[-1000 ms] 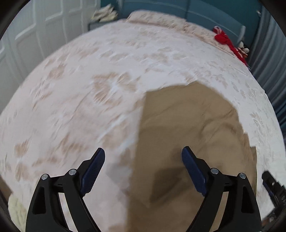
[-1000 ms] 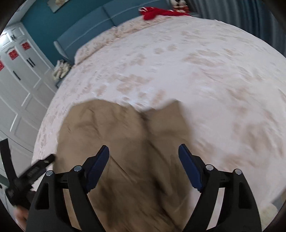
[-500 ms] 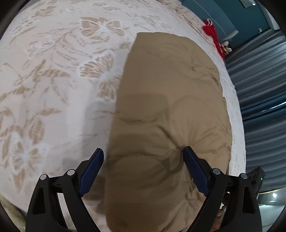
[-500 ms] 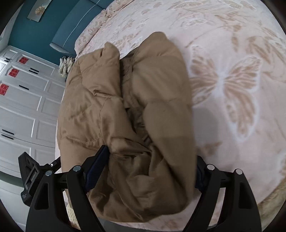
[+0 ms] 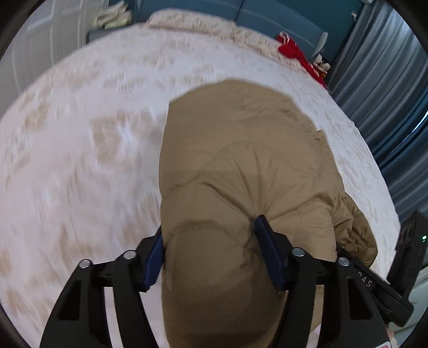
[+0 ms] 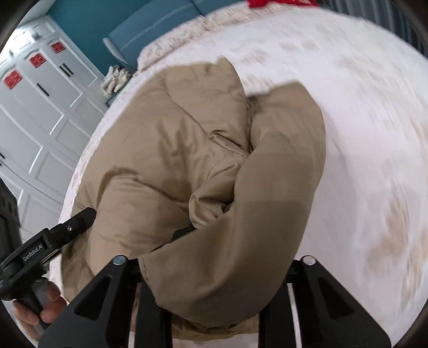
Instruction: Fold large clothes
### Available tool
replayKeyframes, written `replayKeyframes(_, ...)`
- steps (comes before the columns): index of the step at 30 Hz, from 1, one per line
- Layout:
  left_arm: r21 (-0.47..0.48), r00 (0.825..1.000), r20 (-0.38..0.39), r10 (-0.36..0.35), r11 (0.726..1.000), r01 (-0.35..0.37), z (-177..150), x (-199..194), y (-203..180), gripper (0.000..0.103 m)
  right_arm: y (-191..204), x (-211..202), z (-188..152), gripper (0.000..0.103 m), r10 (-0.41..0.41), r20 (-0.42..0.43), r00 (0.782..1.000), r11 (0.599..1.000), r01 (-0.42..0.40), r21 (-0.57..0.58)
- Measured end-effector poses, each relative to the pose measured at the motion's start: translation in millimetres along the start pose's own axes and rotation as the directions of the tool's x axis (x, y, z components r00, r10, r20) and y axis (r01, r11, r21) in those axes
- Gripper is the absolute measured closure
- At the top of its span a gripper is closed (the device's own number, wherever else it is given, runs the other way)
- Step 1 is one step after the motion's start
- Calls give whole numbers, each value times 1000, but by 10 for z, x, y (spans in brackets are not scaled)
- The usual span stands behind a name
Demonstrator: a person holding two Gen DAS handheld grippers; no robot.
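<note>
The room is bright with soft, even light. The white bed cover (image 5: pixel 80 160) looks smeared and blurry, mostly out by the round edges. The tan coat (image 5: pixel 240 174) in the middle looks sharper, with soft dark shadows in its folds. The corners of both pictures bend and go black.

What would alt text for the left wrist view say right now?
The left gripper clamps a bulge of a tan quilted puffer jacket lying on a white bedspread with beige floral print. A red garment lies near the blue headboard.
</note>
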State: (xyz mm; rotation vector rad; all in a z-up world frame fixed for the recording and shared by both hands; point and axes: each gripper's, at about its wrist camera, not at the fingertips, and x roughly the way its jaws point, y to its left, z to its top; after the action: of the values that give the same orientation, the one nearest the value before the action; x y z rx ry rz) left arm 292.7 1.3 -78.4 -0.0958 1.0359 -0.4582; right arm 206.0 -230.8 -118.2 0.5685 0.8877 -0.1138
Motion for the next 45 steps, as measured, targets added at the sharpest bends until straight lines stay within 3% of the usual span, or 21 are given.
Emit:
replayKeyframes(5, 25, 994, 99, 39, 999, -42, 695, 6, 235, 55, 545, 296, 564, 88, 37, 107, 994, 993, -24, -116)
replayKeyframes(11, 63, 973, 191, 132, 987, -146, 1195, 202, 514, 56, 987, 869, 972, 88, 58, 126, 990, 980, -32, -197)
replayKeyframes(15, 41, 978, 138, 158, 985, -165, 1194, 517, 769, 56, 1004, 1207, 1013, 87, 42, 71, 997, 977, -26, -211)
replayKeyframes(19, 42, 976, 136, 169, 984, -176, 1017, 608, 857, 53, 902, 1323, 906, 83, 43, 25, 999, 977, -36, -211)
replayKeyframes(23, -6, 976, 104, 192, 981, -192, 918, 611, 931, 44, 795, 1336, 889, 67, 66, -42, 997, 986, -71, -148)
replayKeyframes(26, -23, 972, 46, 231, 973, -231, 872, 508, 911, 40, 703, 1171, 859, 44, 33, -94, 995, 994, -43, -100)
replayKeyframes(30, -58, 957, -23, 290, 955, -291, 797, 247, 894, 37, 625, 716, 769, 41, -41, -88, 995, 996, 33, -87)
replayKeyframes(31, -59, 952, -28, 304, 951, -305, 777, 206, 889, 37, 626, 524, 746, 43, -69, -60, 996, 994, 63, -93)
replayKeyframes(35, -44, 903, -9, 429, 902, -429, 709, -21, 750, 37, 868, 40, 736, 97, -95, 32, 995, 981, 99, -165)
replayKeyframes(38, -28, 881, 31, 473, 881, -472, 709, -114, 621, 37, 1154, 14, 774, 100, -81, 42, 996, 960, 90, -264)
replayKeyframes(41, -3, 874, 30, 485, 874, -485, 724, -60, 543, 37, 1441, 229, 742, 100, -156, 52, 986, 917, 164, -364)
replayKeyframes(45, 38, 858, -18, 514, 857, -513, 678, 206, 527, 38, 1351, 573, 653, 100, -212, -5, 977, 913, 196, -358)
